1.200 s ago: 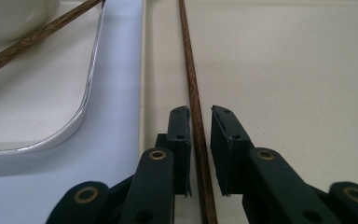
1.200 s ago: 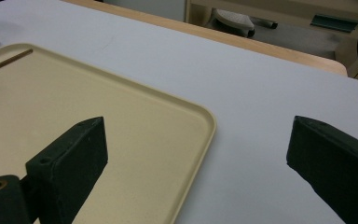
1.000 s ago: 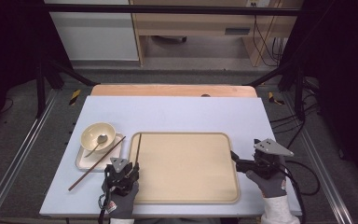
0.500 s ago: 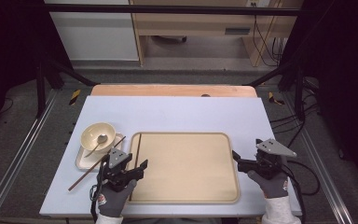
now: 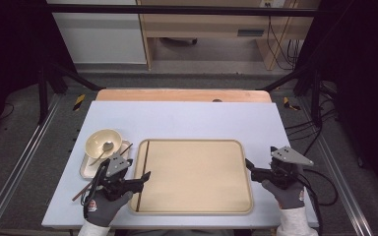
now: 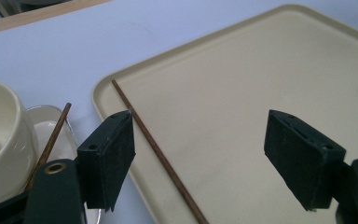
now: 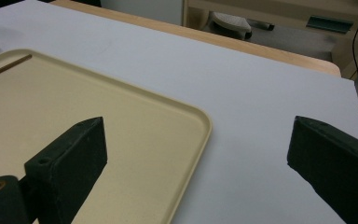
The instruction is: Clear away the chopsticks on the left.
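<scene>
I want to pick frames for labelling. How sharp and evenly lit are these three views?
High view: table evenly lit, surroundings dark, picture soft, no glare on the tray. Left gripper view: chopstick on the tray crisp, open jaws of the left gripper slightly soft. Right gripper view: tray rim clear, the right gripper and its near jaws blurred, background shelf soft.

the tray [image 6: 242, 79] looks like smooth matt beige plastic. the chopstick [image 6: 158, 154] on it is thin dark wood. the bowl [image 5: 102, 142] is glossy cream ceramic. the counter [image 5: 187, 120] top is matt pale blue.
</scene>
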